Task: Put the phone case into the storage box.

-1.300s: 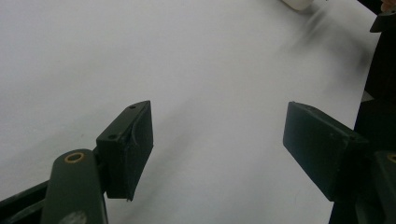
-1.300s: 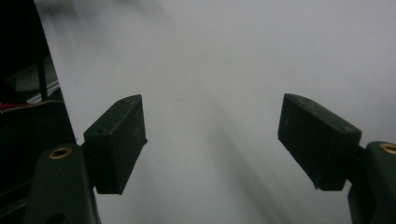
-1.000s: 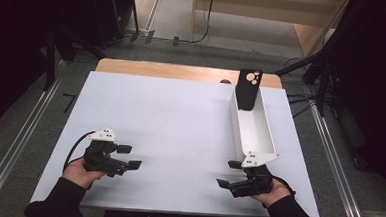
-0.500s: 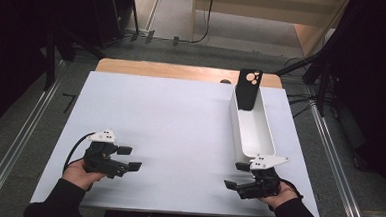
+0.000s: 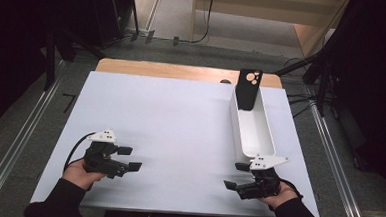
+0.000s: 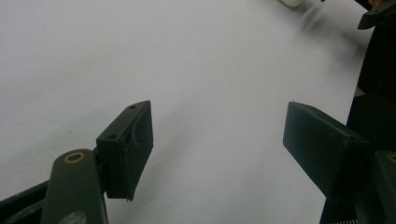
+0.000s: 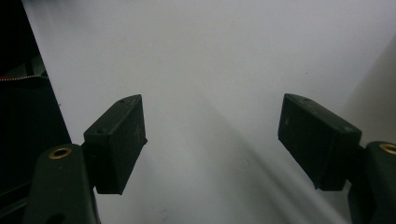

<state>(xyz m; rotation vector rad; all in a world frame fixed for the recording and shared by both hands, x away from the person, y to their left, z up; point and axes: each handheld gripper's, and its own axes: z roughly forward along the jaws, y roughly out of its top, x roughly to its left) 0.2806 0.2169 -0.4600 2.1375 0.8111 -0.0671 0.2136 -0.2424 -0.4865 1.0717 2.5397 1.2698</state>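
The white tray (image 5: 252, 129) is the landmark here: a long, narrow bin on the right half of the table (image 5: 180, 128), its long axis running from the near edge toward the far edge. A black phone case (image 5: 247, 90) stands tilted in the tray's far end, leaning on the end wall with its camera cut-outs uppermost. The right tool (image 5: 236, 176) sits just off the tray's near end, so close that its grey plate overlaps the near rim in the high view; its jaws stand apart with nothing between them and point across the table, away from the tray. The left tool (image 5: 130, 158) lies well apart from the tray, out to its left, jaws likewise apart and empty. The right hand looks the likelier one to go for the case, which lies beyond it, a tray-length farther along that axis.
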